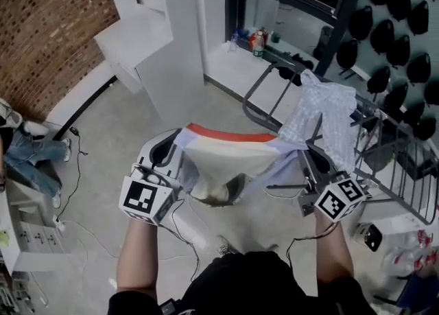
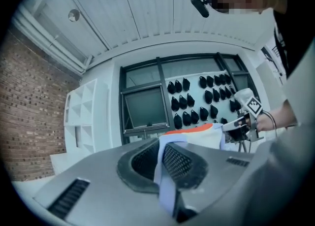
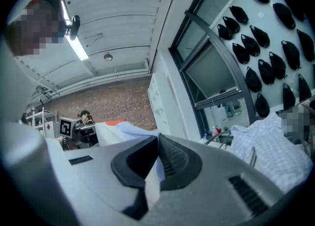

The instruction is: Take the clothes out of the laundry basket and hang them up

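- Close to the person's chest, both tools pointed roughly level. On the left gripper (image 1: 167,154) the jaws were clamped together on a pale blue corner of the garment (image 1: 230,159), with cloth pinched right between the pads. Agree?
- Yes. The right gripper (image 1: 305,156) was the same: jaws closed on the opposite corner, a white edge nipped between the pads and hanging out below them. No gap on either side.
- Garment's place, then?
- It was off the floor, spread between the two sets of jaws. The orange band ran along the far top edge and the middle sagged toward the person.
- Step in hand?
- My reading: carrying it spread to the drying rack (image 1: 401,169), which stood to the right, beyond the right gripper.
- How to do it well?
- Judgement only: hold both pinches firm, with the hands apart so the cloth lies flat. Lift the far edge over a free rail and lower it until the rail takes the weight, and only then let go. If one corner were released early, it would likely slide off.
- Free rail where?
- A checked shirt (image 1: 322,111) was draped over the rack's upper left part, just beyond the right gripper. Bare rails showed to its right. I'd aim there rather than stack it on the shirt.
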`<act>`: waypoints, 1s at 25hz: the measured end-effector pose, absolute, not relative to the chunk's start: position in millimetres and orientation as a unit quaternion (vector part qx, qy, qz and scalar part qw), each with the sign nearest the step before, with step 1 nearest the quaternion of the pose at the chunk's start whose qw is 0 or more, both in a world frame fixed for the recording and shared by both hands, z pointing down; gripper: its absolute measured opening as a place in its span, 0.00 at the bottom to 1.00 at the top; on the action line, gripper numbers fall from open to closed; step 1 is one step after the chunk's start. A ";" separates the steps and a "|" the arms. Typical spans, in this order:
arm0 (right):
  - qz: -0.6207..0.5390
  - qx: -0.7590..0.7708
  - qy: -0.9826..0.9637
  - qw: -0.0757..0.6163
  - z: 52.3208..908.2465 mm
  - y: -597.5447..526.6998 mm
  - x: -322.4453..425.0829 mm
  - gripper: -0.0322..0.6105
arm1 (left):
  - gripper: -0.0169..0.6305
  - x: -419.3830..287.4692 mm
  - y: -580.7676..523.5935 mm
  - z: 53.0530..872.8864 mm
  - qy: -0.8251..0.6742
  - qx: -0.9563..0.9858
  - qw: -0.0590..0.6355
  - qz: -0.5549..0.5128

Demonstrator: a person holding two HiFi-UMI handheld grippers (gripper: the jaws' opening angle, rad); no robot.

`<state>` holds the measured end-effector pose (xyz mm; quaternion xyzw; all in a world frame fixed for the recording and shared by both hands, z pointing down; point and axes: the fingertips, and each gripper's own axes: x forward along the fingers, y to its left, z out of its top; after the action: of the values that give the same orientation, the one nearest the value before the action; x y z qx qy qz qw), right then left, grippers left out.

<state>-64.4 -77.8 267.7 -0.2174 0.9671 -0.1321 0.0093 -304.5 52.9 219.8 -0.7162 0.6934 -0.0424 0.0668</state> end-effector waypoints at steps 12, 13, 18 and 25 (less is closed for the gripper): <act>-0.113 -0.334 0.934 0.051 230.2 -96.4 164.2 0.06 | 0.05 -102.3 -36.7 203.8 0.600 -0.798 0.056 -0.026; -0.111 -0.345 0.930 0.054 227.6 -96.5 183.4 0.06 | 0.05 -83.9 -41.7 201.9 0.594 -0.802 0.050 -0.027; -0.100 -0.396 0.910 0.072 215.3 -99.6 278.6 0.06 | 0.05 7.7 -69.7 194.4 0.550 -0.832 0.067 -0.018; -0.076 -0.451 0.885 0.081 199.9 -100.4 396.9 0.06 | 0.05 122.4 -98.2 195.2 0.505 -0.860 0.071 -0.019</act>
<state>396.9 -100.4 199.9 -0.4514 0.8854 -0.0757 0.0808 122.4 -98.2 195.2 -0.8599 0.5051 -0.0191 0.0713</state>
